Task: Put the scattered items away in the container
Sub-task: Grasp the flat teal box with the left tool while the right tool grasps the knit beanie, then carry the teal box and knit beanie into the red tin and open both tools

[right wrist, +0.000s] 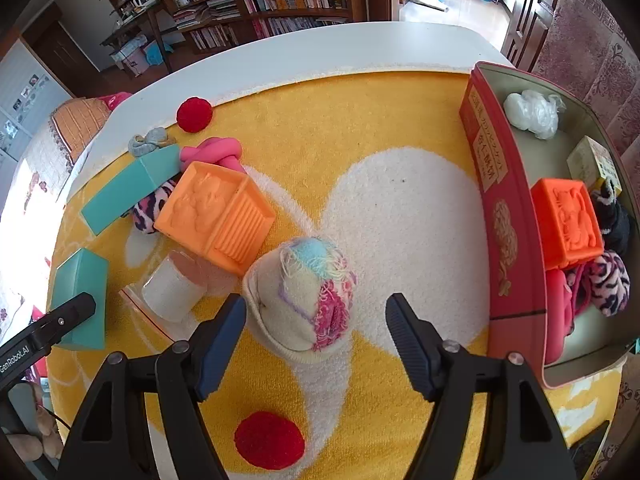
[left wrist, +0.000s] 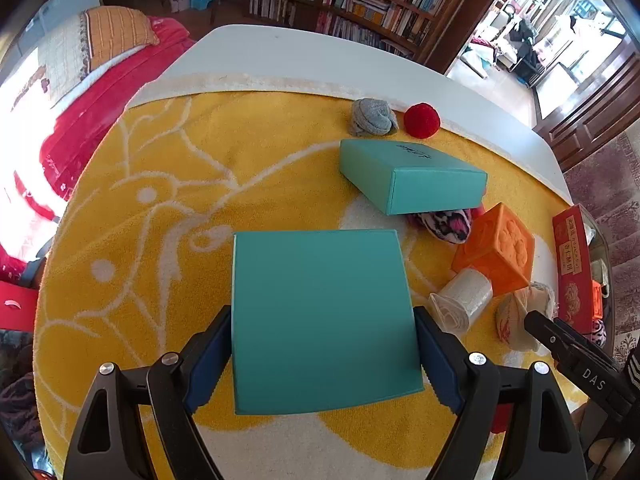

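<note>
Teal flat cardboard box sits clamped in the left gripper above the yellow towel. The right gripper, jaws wide and empty, straddles the cream knitted sock ball; close squarely, since the red tin container waits right.

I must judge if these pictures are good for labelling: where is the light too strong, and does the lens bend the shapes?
Left wrist view: the window light at the left edge burns out to white over the red bedding, and the table edge curves strongly. Right wrist view: even light and sharp focus; the red container wall bows from fisheye distortion, and the corners are black.
</note>
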